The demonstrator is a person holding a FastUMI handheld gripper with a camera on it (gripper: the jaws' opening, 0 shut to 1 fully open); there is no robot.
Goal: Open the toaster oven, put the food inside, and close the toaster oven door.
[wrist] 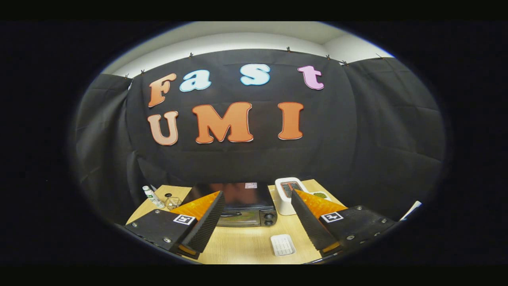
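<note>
A black toaster oven point(238, 204) stands on the wooden table point(246, 246), beyond my fingers and seen between them. Its door looks closed, with knobs at its right side. A small white ridged tray point(282, 244) lies on the table nearer to me, just ahead of the right finger; I cannot tell what is on it. My gripper point(258, 208) hangs above the table's near part, open wide, with nothing between the fingers point(206, 226).
A white boxy appliance point(289, 194) stands right of the oven, with a green-patterned item point(320, 195) behind it. Left of the oven are a small bottle point(152, 196) and a clear glass point(173, 203). Black cloth walls surround the table.
</note>
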